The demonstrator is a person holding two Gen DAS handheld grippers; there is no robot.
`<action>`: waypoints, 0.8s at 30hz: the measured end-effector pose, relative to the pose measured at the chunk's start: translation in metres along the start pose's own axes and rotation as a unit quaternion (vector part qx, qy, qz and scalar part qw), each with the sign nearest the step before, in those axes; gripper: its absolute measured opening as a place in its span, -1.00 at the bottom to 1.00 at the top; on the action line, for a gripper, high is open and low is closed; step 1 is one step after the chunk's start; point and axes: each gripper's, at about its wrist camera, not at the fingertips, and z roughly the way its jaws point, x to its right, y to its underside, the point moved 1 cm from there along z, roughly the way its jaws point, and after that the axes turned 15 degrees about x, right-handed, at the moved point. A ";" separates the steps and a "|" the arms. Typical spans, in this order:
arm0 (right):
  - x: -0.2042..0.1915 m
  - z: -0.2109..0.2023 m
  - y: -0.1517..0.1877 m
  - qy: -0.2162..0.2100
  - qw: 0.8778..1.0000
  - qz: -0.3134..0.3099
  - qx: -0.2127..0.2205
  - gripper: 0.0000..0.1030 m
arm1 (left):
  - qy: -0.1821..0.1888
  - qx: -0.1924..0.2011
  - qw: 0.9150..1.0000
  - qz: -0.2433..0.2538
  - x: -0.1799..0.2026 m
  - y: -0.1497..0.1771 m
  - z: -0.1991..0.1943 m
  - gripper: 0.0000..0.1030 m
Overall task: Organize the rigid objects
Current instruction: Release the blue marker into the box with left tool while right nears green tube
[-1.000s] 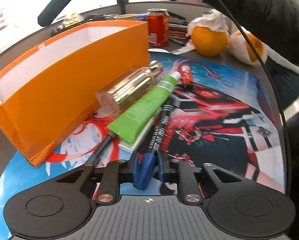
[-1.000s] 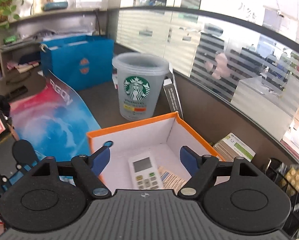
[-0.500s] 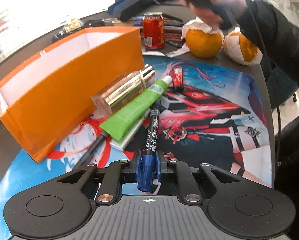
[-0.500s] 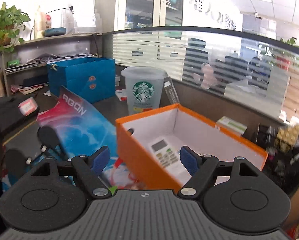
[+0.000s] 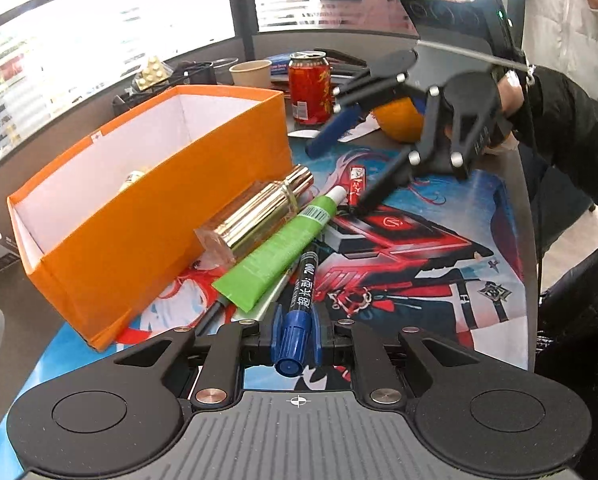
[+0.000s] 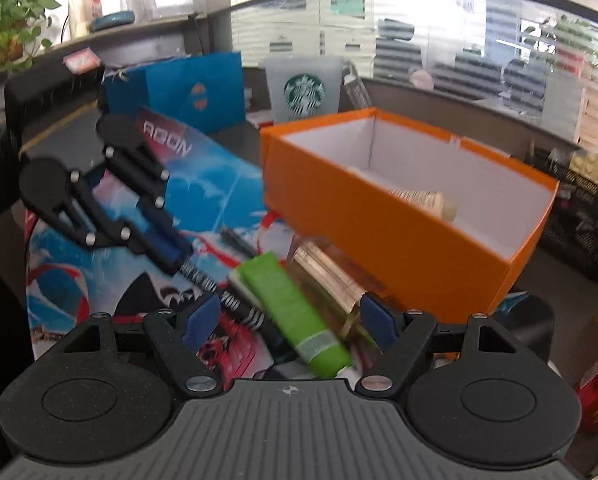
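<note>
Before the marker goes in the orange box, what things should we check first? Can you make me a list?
1. Left tongs shut on the marker: ok.
2. Marker's far end clear of the green tube: cannot tell.
3. Orange box open on top: ok.
4. Room left inside the box: ok, white floor shows.
5. Right tongs open, holding nothing: ok.
6. Right tongs out of the path to the box: not ok, low over the pile.

Red can (image 5: 310,87), paper cup (image 5: 251,73), Starbucks cup (image 6: 303,89).

"700" on marker (image 5: 305,280); Starbucks logo, cup (image 6: 303,92)
</note>
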 end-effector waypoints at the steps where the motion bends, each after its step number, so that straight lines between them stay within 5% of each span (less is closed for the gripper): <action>1: -0.002 0.003 0.002 -0.006 1.000 0.005 0.000 0.47 | 0.000 0.000 1.000 0.000 0.000 0.000 0.001 -0.74; 11: -0.021 0.014 0.015 -0.004 0.999 -0.046 -0.026 0.47 | -0.002 0.030 0.999 -0.016 -0.008 -0.022 -0.008 -0.75; 24: -0.019 0.021 0.017 -0.009 0.999 -0.037 -0.016 0.47 | -0.024 0.068 0.997 -0.016 -0.025 -0.062 -0.018 -0.77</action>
